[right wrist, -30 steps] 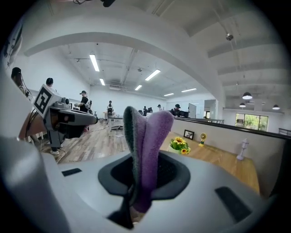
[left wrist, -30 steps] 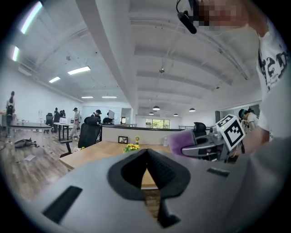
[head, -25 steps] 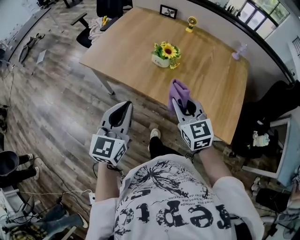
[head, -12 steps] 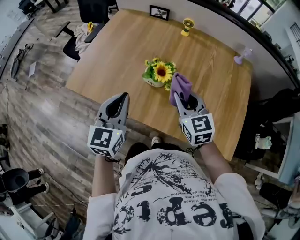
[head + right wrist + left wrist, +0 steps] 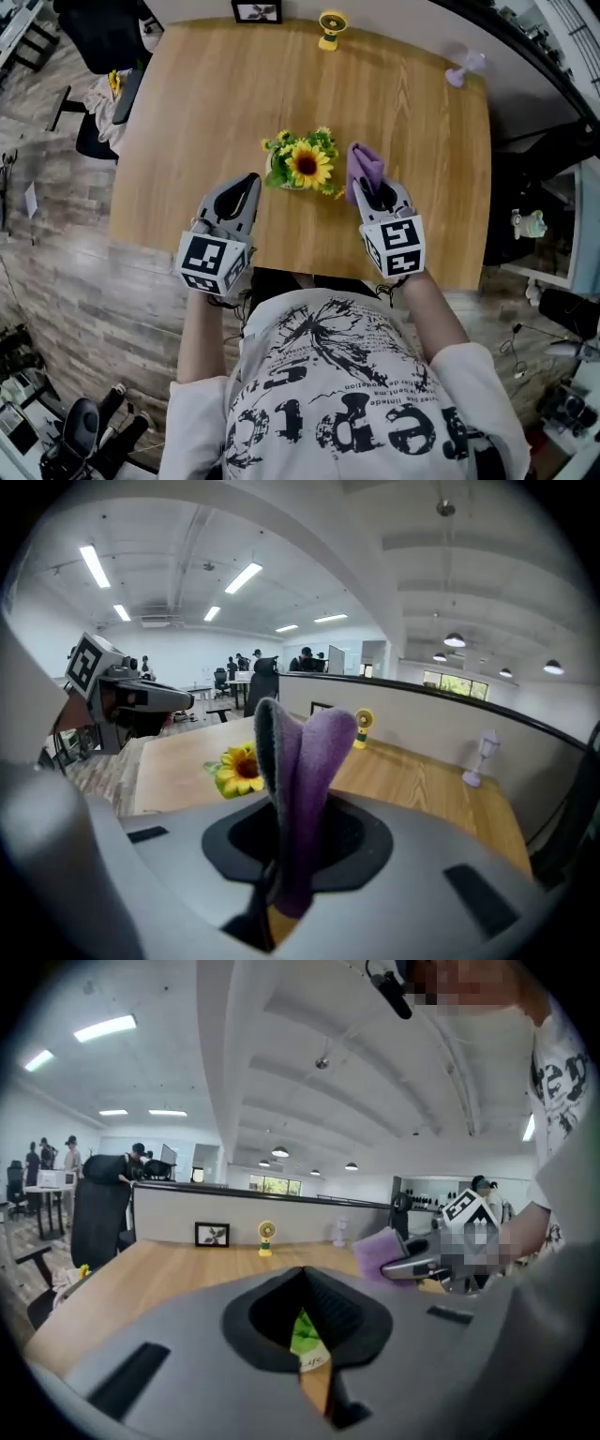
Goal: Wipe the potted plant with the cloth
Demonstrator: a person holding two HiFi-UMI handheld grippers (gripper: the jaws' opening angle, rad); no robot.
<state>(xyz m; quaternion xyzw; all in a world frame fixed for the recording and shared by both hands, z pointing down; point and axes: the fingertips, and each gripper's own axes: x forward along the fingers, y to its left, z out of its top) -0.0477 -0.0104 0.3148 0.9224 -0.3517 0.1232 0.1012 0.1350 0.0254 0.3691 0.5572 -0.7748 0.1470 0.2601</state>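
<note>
Wooden table: potted plant pot mostly hidden; right hand-held gripper grasps cloth, left hand-held gripper clenched empty

Quick count — one table, one potted plant, one purple cloth, one picture frame, one black office chair. Two mini fans: a yellow fan and a lilac fan. Two grippers too — the left gripper and the right gripper.

Big black letters run across the front of the person's white T-shirt, upside down from above, roughly "repic", though I can't be sure. The white pot bears small script, too blurred to read.
</note>
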